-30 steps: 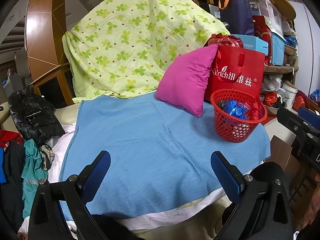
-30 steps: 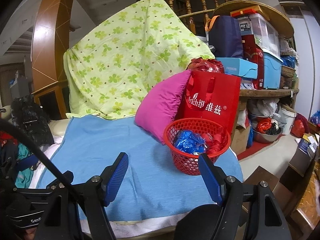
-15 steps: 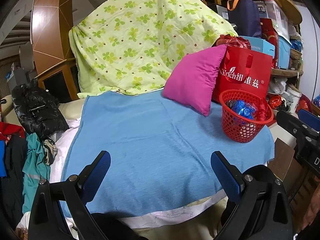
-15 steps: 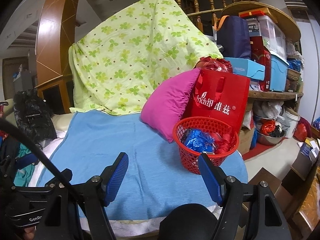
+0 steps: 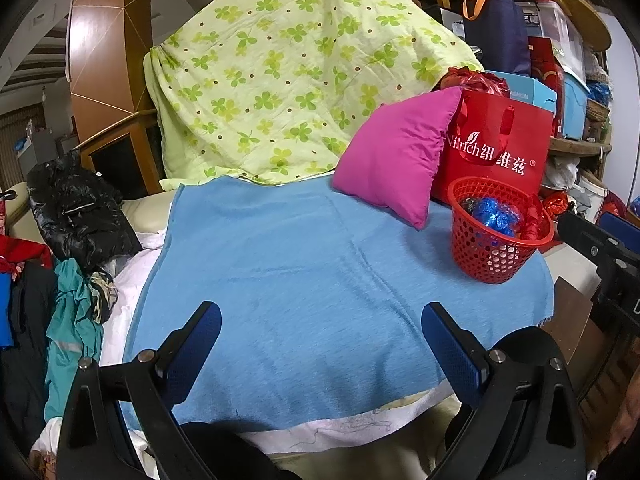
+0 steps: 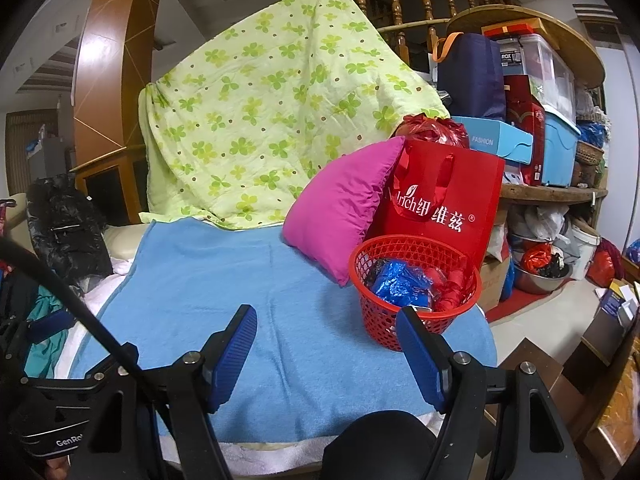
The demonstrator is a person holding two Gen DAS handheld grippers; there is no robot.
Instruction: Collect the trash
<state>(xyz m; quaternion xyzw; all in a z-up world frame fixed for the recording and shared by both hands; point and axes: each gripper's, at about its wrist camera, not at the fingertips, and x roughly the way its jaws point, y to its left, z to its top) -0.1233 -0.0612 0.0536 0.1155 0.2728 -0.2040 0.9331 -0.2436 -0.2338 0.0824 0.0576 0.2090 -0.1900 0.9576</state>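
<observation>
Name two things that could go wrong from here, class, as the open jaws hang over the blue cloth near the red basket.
1. The red basket stands near the blue cloth's far corner beside the drop; a nudge may tip it off.
2. The right gripper has a finger right by the basket wall; reaching in could knock it or spill the blue wrapper.

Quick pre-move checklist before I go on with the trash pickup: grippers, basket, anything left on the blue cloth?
1. Left gripper open, nothing between the fingers: ok.
2. Right gripper open and unloaded: ok.
3. Red basket upright on the blue cloth: ok.
4. Blue wrapper and red trash inside the basket: ok.
5. Loose trash on the cloth: none visible, ok.
6. Trash hidden behind the pink pillow: cannot tell.
</observation>
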